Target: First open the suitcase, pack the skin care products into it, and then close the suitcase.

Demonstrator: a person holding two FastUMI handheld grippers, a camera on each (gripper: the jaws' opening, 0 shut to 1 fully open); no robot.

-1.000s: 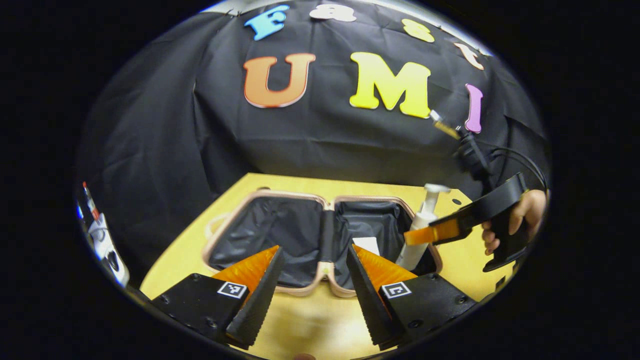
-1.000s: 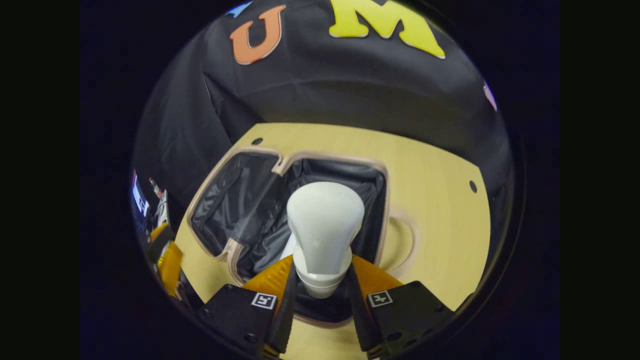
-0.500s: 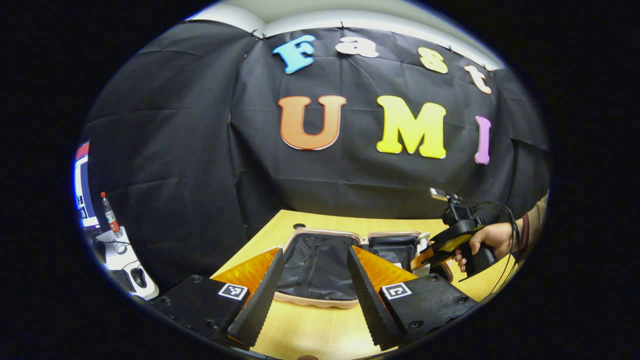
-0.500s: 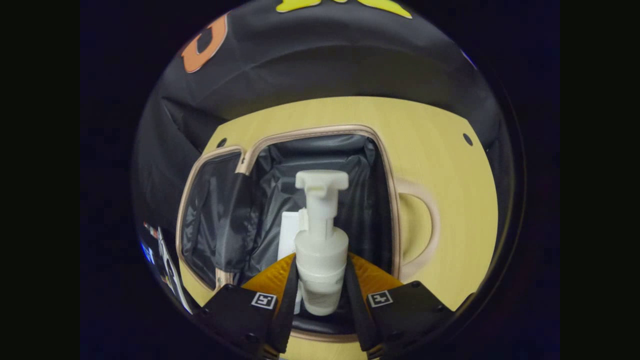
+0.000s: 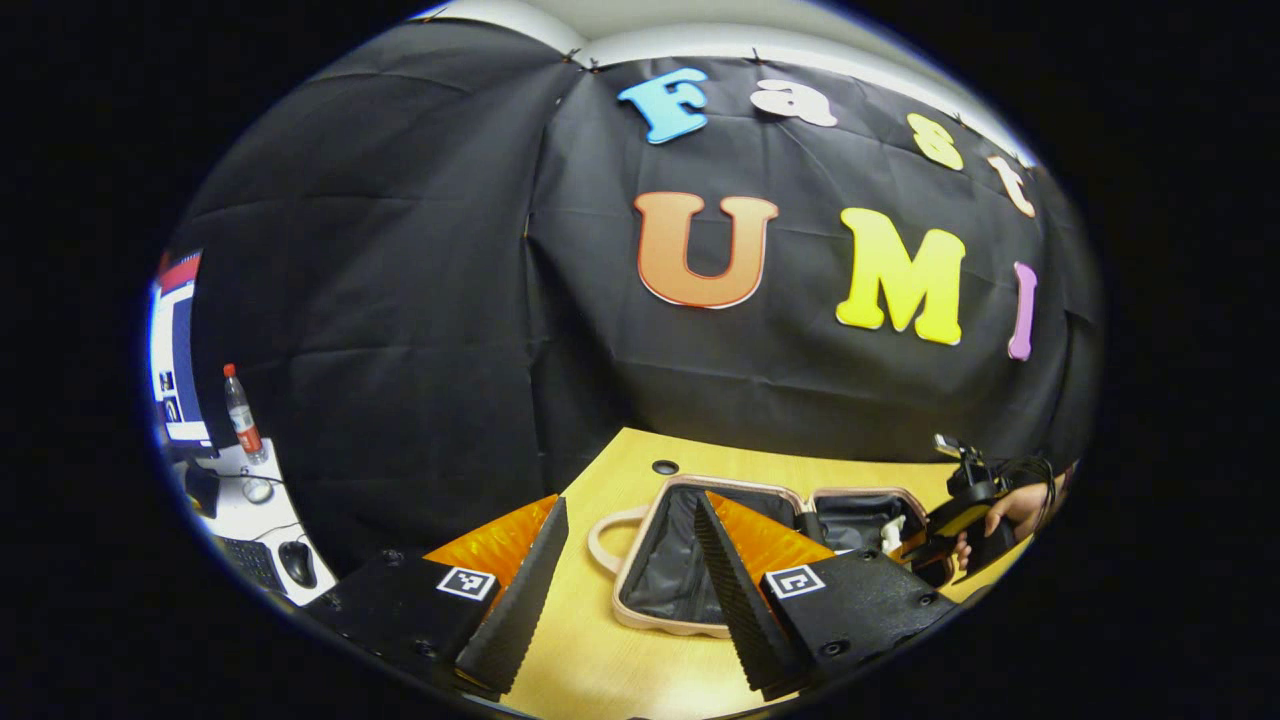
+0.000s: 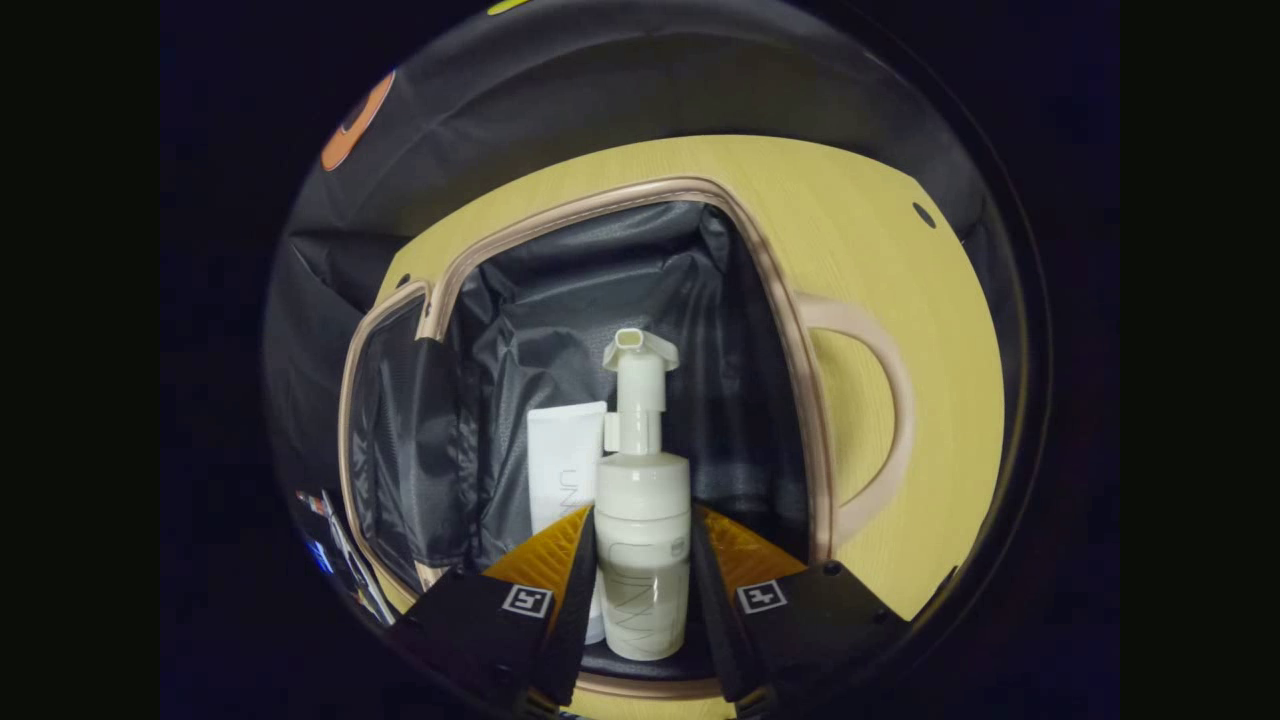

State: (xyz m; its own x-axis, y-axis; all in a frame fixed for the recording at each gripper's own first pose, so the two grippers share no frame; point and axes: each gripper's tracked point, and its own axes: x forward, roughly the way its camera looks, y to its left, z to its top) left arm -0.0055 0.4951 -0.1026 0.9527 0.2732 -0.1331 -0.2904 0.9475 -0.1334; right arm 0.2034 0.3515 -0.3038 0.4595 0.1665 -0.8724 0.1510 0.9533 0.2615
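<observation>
Suitcase (image 6: 800,330) lies open on table (image 6: 900,260); tube (image 6: 562,455) already inside. Right gripper (image 6: 640,590) clamps pump bottle (image 6: 642,540) over the lining. Left gripper (image 5: 625,580) gapes, empty. Remaining, by my reading: release, close.

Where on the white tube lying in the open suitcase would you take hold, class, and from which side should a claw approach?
Grip the white tube across its flat body, coming down from above. It lies flat on the suitcase lining, close beside the pump bottle held in the right claw, so a sideways approach looks blocked, while its top face is open.
</observation>
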